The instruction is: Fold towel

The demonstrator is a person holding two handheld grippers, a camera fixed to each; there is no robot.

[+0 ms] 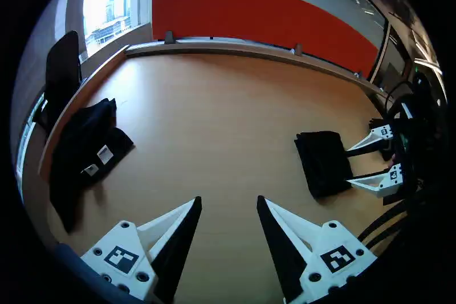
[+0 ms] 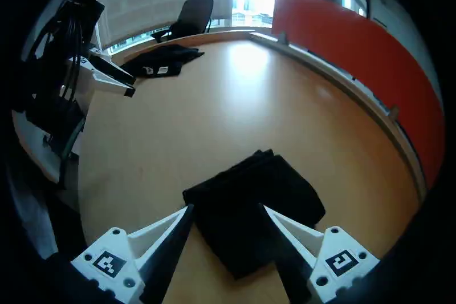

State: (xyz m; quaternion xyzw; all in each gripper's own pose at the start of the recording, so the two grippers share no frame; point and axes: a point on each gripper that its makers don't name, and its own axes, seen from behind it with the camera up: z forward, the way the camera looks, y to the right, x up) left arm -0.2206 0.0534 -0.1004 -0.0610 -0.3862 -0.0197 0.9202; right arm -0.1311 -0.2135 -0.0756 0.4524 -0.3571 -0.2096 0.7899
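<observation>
A black towel [image 1: 322,161] lies folded into a thick rectangle on the wooden table [image 1: 228,110], right of centre in the left gripper view. My left gripper [image 1: 228,208] hovers open over bare wood, well short of the towel. My right gripper [image 1: 349,164] comes in from the right, its white fingers [image 1: 370,143] spread at the towel's near edge. In the right gripper view the folded towel [image 2: 256,204] lies just beyond and partly under my open right gripper [image 2: 226,208]. The left gripper [image 2: 108,78] is far off at the left.
A loose pile of black cloth with white tags [image 1: 85,155] [image 2: 162,59] lies near the table's far corner. A red partition [image 1: 256,13] [image 2: 365,59] runs along the back edge. A black office chair [image 1: 60,76] [image 2: 194,13] stands by the windows. Cables [image 2: 57,47] hang near the left gripper.
</observation>
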